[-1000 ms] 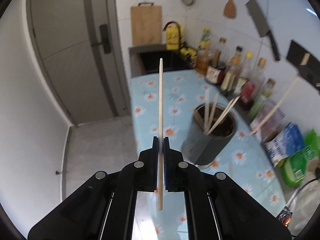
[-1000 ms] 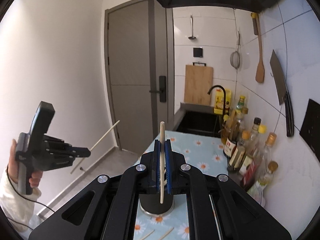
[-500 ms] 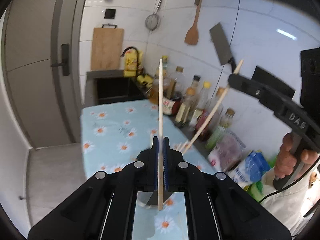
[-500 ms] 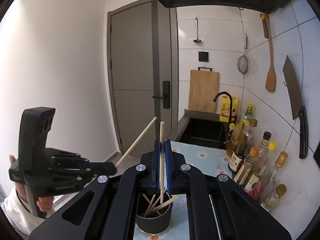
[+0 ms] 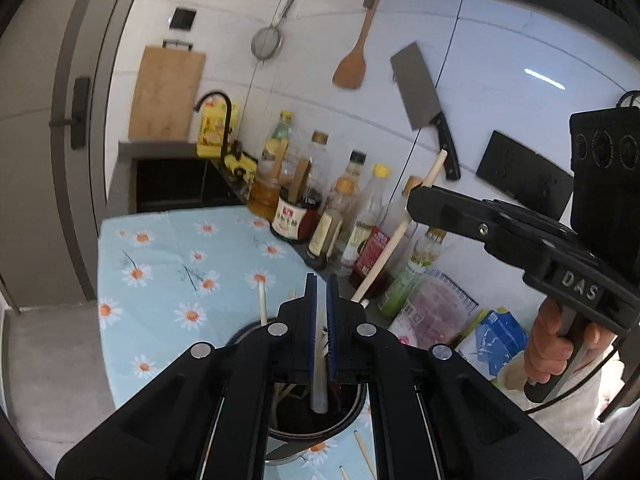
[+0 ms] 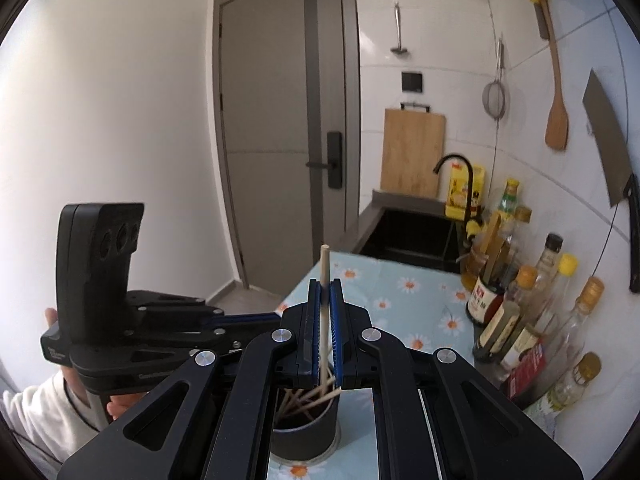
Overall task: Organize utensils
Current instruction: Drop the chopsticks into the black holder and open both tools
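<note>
Both tools hang over the holder (image 6: 306, 420) at bottom centre: the left tool (image 5: 322, 320) is spread, releasing its chopstick (image 5: 319, 364), while the right tool (image 6: 325, 320) pinches another chopstick (image 6: 324, 304) upright for dropping in.

Pale wooden chopstick (image 6: 325, 304), dark grey holder (image 6: 308, 426), daisy-patterned light-blue tablecloth (image 5: 168, 256).

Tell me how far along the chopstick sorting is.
Done: several chopsticks stand in the dark holder. In hand: a blurred chopstick sits low between the left gripper fingers, apparently released over the holder; the right gripper pinches a second chopstick above it. Left: at least two loose chopsticks on the daisy tablecloth.
</note>
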Demonstrator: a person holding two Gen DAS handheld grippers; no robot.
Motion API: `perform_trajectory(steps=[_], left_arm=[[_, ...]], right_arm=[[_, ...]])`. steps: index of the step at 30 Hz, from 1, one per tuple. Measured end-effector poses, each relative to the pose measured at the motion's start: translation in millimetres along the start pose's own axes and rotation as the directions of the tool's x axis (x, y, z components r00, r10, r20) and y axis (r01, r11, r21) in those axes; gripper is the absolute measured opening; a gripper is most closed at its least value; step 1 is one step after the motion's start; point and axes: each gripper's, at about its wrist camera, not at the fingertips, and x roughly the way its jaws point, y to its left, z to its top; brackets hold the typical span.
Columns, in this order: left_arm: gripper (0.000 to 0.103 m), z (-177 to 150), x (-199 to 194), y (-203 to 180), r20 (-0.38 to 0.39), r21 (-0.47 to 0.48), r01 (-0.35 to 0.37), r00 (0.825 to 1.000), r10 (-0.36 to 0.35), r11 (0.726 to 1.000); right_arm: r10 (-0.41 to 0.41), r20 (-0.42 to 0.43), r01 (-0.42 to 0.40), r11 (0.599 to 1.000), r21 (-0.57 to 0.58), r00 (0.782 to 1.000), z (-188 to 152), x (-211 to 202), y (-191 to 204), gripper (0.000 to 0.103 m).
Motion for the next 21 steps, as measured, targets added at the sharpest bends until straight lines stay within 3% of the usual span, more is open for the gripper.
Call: perform_trajectory(steps=[4, 11, 17, 18, 19, 21], left_arm=[[0.005, -12, 13, 10, -0.038, -0.027, 0.006, 0.999, -0.007, 1.0], [0.005, -19, 4, 17, -0.036, -0.036, -0.013, 0.999, 0.011, 0.999], [0.031, -18, -8, 16, -0.015, -0.018, -0.028, 0.999, 0.028, 0.999], [0.034, -18, -10, 15, -0.011, -0.014, -0.033, 0.999, 0.033, 0.999], [0.037, -18, -13, 15, -0.006, -0.011, -0.036, 0.999, 0.036, 0.999], [0.047, -18, -18, 15, 0.002, -0.009, -0.044, 0.999, 0.044, 0.999]], right_arm=[[0.005, -0.033, -0.004, 1.0, 0.019, 0.999, -12, 11, -4, 0.005], [0.006, -0.059, -0.003, 0.999, 0.051, 0.998, -23, 21, -8, 0.005], [-0.003, -0.055, 0.006, 0.998, 0.061, 0.998, -24, 18, -10, 0.01], [-0.009, -0.058, 0.013, 0.998, 0.058, 0.998, -24, 16, -10, 0.02], [-0.016, -0.056, 0.019, 0.998, 0.056, 0.998, -24, 15, -9, 0.038], [-0.041, -0.044, 0.043, 0.998, 0.049, 0.998, -24, 9, -7, 0.049]])
